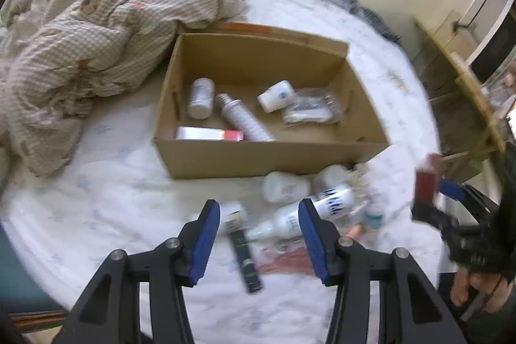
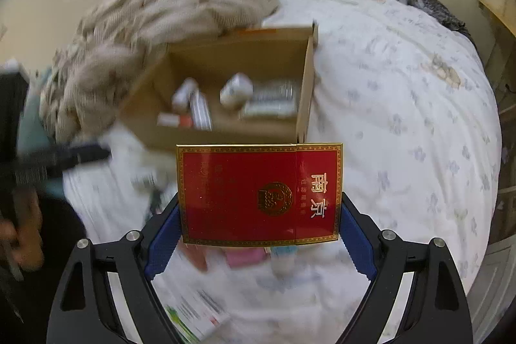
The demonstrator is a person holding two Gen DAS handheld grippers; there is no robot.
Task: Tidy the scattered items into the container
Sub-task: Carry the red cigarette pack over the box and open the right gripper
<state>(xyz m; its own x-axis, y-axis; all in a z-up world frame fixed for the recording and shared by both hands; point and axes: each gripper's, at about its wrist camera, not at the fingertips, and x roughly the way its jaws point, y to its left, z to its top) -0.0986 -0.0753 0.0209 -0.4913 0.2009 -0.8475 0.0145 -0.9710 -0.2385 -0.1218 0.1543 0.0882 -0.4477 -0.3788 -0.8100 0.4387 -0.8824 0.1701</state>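
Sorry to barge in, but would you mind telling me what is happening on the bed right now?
A person is tidying small items off the bed into a cardboard box. The right gripper is shut on a red box and holds it up just short of the cardboard box. The left gripper is open and empty above the loose pile of bottles in front of the box. A few bottles, a pink-and-white packet and a clear packet already lie inside.
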